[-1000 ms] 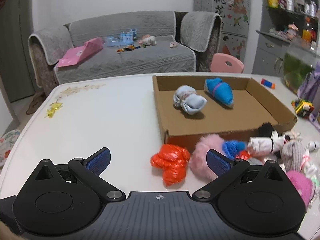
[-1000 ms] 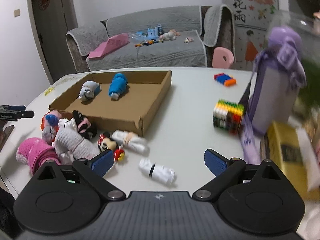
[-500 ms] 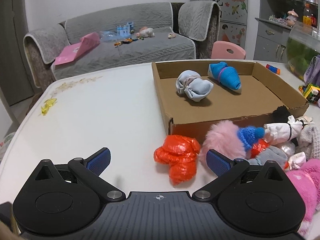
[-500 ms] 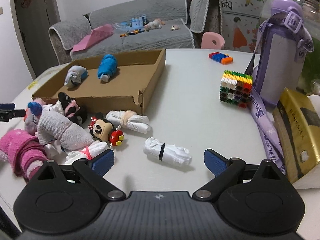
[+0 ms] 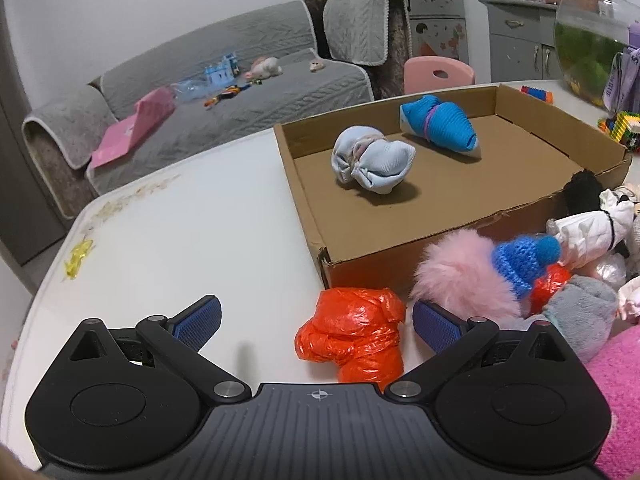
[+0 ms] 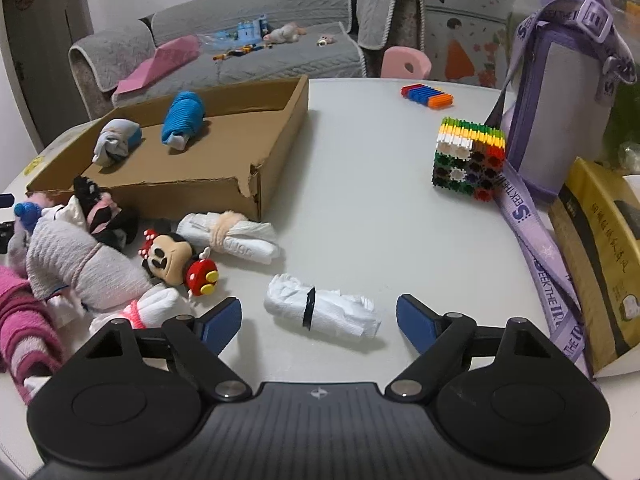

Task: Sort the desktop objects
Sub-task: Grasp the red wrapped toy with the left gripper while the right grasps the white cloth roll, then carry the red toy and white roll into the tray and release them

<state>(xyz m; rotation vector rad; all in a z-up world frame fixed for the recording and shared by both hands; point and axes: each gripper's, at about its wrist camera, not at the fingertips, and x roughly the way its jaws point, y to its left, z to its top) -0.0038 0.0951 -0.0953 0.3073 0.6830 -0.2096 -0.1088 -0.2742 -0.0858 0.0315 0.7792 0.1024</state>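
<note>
Two rolled bundles, a pale blue one (image 5: pixel 372 164) and a bright blue one (image 5: pixel 438 126), are already lodged in the cardboard tray (image 5: pixel 304 204); most items are left outside it. The left gripper (image 5: pixel 316 316) is held spread and empty, with an orange plastic bundle (image 5: pixel 352 334) between its fingers at 12 o'clock. The right gripper (image 6: pixel 318 318) is likewise spread, a white roll (image 6: pixel 322 312) lying between its fingers. A heap at its 10 o'clock, possibly socks, remains unsorted.
</note>
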